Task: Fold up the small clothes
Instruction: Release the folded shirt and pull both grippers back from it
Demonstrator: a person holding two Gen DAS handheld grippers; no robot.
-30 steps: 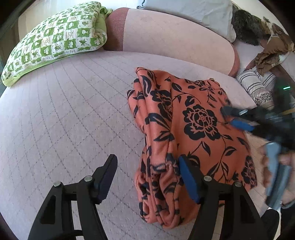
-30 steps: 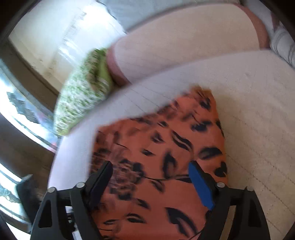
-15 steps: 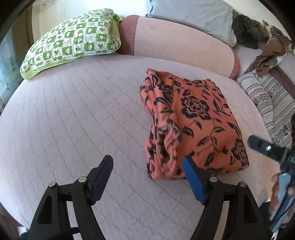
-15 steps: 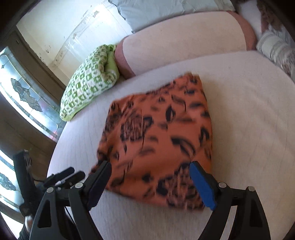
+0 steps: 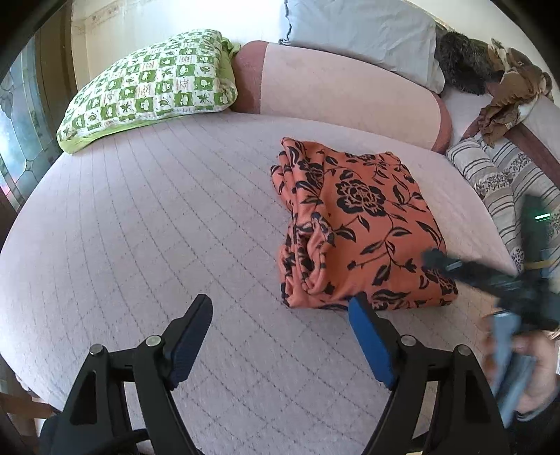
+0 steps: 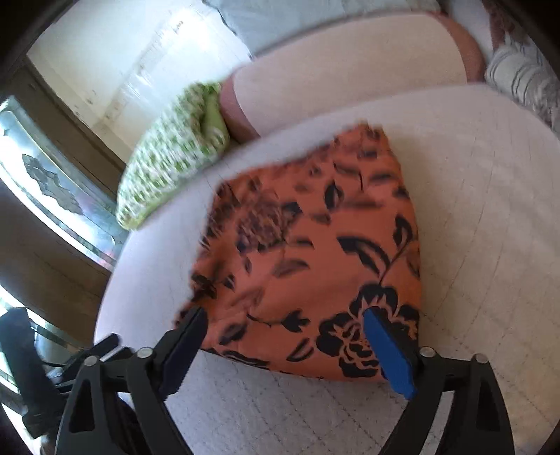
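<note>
An orange garment with black flowers [image 5: 360, 227] lies folded into a thick rectangle on the pale quilted bed [image 5: 157, 227]. My left gripper [image 5: 280, 315] is open and empty, hovering just in front of the garment's near left corner. My right gripper [image 6: 285, 327] is open and empty, over the garment's [image 6: 308, 252] near edge; it also shows blurred at the right of the left wrist view [image 5: 490, 280]. The left gripper appears at the lower left of the right wrist view [image 6: 70, 353].
A green-checked pillow [image 5: 150, 87] lies at the back left. A pink bolster [image 5: 343, 91] and a grey pillow [image 5: 360, 31] line the back. Striped cushions [image 5: 507, 182] and crumpled brown cloth [image 5: 507, 98] sit at the right. A window [image 6: 52, 196] is left of the bed.
Both grippers have pulled back from the folded garment toward the bed's near edge. The garment has stayed flat on the bed. The right gripper has moved closer over its near edge again.
</note>
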